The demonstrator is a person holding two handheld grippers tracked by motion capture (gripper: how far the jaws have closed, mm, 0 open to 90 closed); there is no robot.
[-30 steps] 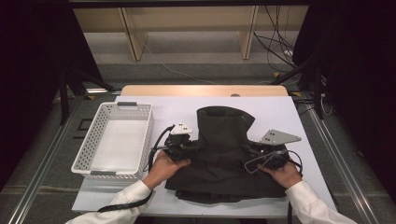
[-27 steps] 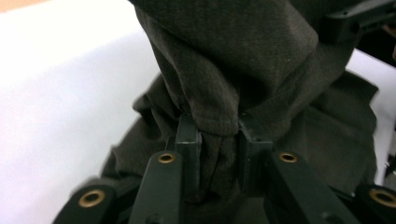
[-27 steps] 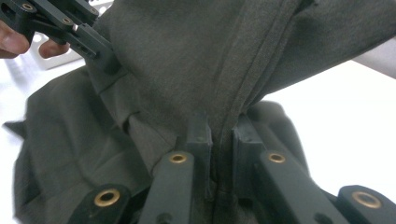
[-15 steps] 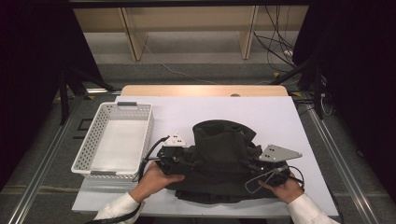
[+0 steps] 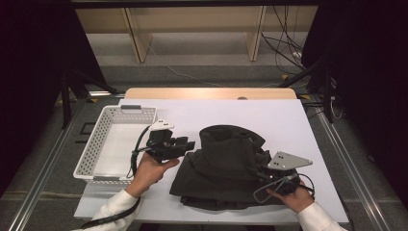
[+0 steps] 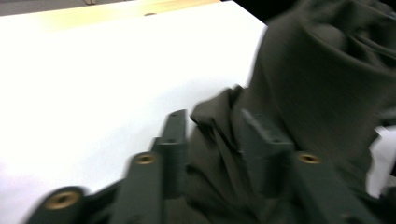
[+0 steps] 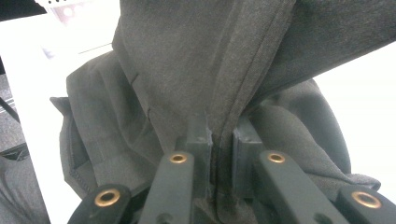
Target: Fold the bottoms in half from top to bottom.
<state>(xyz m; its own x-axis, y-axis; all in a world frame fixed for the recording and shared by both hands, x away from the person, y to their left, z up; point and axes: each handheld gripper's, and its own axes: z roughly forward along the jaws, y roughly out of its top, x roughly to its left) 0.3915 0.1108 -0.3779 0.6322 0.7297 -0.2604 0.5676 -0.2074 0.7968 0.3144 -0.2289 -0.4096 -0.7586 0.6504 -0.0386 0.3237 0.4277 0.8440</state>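
Jaws of the right gripper (image 7: 219,135) pinch the dark garment (image 5: 226,166) — left gripper (image 6: 212,135) seemingly loose around its fold.

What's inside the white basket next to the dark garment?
The white basket looks empty: its bare floor shows. The left gripper and hand hide its near right corner.

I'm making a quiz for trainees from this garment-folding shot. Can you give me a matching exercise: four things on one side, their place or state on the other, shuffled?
Things:
1. white basket
2. dark garment
3. left gripper
4. right gripper

Places or states:
A. pinching a fold of cloth between its fingers
B. bunched up on the white table, partly lifted
C. empty, at the table's left side
D. at the cloth's left edge, between basket and cloth

Pairs: 1-C, 2-B, 3-D, 4-A
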